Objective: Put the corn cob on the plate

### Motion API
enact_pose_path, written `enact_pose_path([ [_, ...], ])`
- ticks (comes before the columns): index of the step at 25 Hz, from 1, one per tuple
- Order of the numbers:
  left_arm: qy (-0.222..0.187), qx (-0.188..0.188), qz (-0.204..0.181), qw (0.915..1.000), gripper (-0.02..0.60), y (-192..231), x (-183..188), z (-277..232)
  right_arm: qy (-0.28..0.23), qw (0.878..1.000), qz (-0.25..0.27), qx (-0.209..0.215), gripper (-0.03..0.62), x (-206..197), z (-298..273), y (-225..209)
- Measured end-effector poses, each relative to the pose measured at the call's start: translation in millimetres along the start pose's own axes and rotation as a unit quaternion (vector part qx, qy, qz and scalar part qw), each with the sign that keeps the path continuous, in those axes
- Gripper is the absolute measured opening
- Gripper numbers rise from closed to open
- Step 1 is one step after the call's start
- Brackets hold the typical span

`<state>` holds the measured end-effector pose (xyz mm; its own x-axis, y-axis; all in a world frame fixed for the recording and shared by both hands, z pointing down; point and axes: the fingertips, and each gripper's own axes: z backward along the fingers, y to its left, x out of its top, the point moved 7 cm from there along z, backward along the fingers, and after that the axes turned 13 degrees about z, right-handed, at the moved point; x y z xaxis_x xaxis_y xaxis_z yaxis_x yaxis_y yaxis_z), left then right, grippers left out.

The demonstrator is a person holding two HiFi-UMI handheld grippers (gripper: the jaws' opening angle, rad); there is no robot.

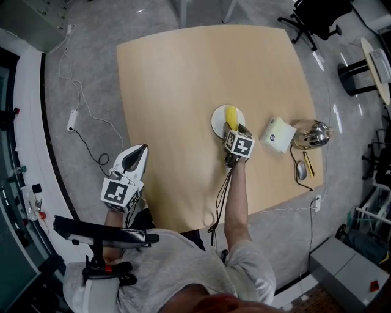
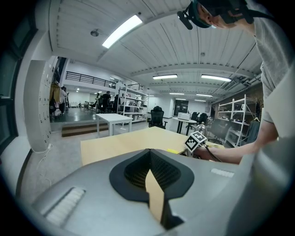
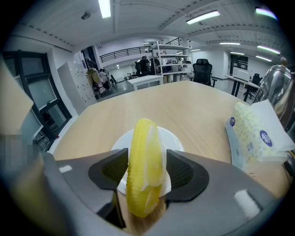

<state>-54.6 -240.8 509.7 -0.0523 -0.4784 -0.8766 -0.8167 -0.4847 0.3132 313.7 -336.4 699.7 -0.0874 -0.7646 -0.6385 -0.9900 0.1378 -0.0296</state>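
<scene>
While the left gripper's [image 2: 150,154] jaws rest together and empty, the right gripper's [image 3: 147,177] jaws stand wide on either side of the corn cob [image 3: 144,152]. The cob lies on the plate [image 3: 172,138], its long axis pointing straight away from the person, near end overhanging the rim.

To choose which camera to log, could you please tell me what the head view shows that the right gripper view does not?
Only the head view shows the left hand-held gripper, near the edge of the table, and a mouse. Only the right gripper view shows shelves and ceiling lights. Both show the corn cob between the jaws of the right hand-held gripper at the plate, and the tissue pack.
</scene>
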Motion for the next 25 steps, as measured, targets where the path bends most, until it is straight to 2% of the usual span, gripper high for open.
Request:
enact_pose_path([
  [16, -0.025, -0.013, 0.000, 0.9996, 0.020, -3.3, 8.2, 0.4, -0.041, 0.999, -0.001, -0.008, 0.262, 16.8, 23.3, -7.1],
  [25, -0.044, -0.028, -0.014, 0.9985, 0.020, -21.3, 22.5, 32.8, -0.079, 0.997, -0.006, -0.022, 0.259, 20.4, 83.1, 2.2],
])
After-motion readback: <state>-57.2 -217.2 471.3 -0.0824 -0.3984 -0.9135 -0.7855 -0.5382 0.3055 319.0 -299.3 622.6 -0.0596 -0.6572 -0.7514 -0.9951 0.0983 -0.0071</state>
